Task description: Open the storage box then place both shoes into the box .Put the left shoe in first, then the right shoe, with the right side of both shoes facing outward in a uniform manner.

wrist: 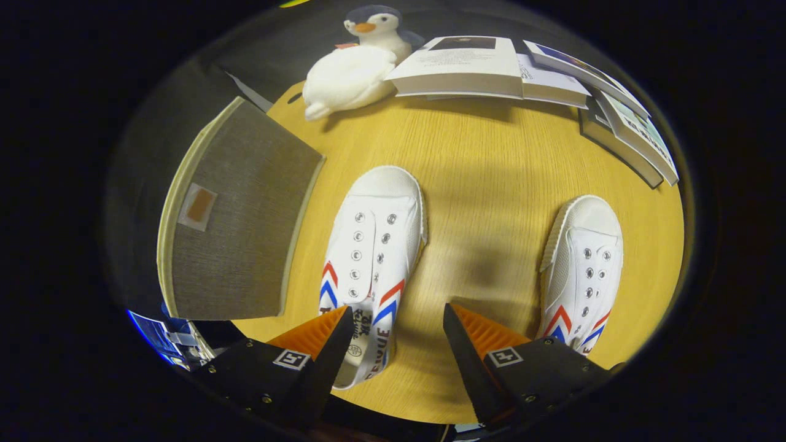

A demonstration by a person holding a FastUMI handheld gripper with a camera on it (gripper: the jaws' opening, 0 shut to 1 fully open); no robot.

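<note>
Yellow wood-grain tabletop (491,159), softly shadowed; books (522,70), penguin plush (359,67) along far edge.

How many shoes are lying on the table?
2. One white shoe lies beside the grey storage box, its heel end between the open claw's fingers. The other shoe lies apart, beyond the other finger, toward the books.

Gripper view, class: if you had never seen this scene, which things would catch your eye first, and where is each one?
Two white shoes with red and blue chevrons lie on the yellow table: one shoe runs ahead from the open gripper, its heel between the fingers; the other shoe lies out to the side. Beyond them a plush penguin sits beside stacked books; a grey storage box stands beside the first shoe.
</note>
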